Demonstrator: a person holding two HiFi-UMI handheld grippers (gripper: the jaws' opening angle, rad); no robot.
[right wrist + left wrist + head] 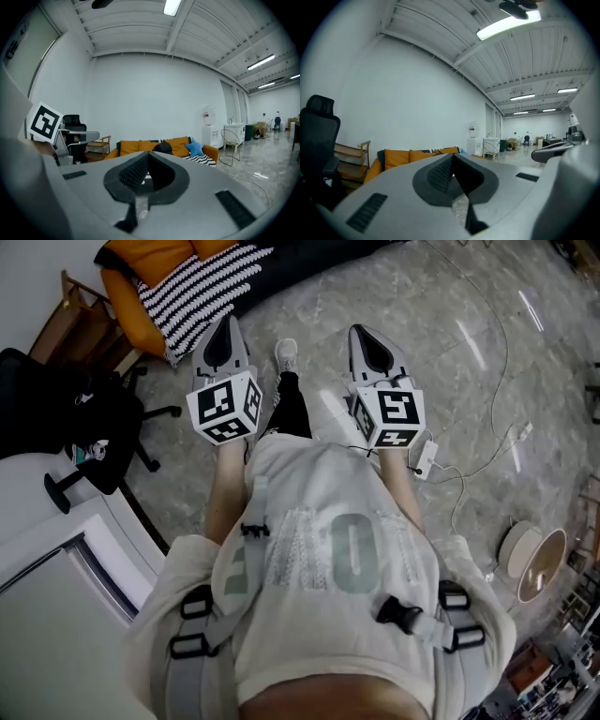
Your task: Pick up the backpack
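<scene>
In the head view, grey backpack straps (197, 629) with black buckles (398, 614) lie over the person's cream sweatshirt, one at each shoulder. The pack's body is out of sight. My left gripper (225, 330) and right gripper (369, 337) are held out side by side above the marble floor, each with its marker cube behind it. Both are shut with nothing between the jaws. In the gripper views the closed tips of the left gripper (452, 160) and the right gripper (147, 157) point toward an orange sofa (140, 146) against a white wall.
The sofa carries a striped cushion (202, 287), a blue star cushion (194, 148) and a dark rounded thing (163, 148). A black office chair (89, 423) and a wooden chair (70, 329) stand at the left. A white power strip (427, 457) with its cable lies on the floor at the right.
</scene>
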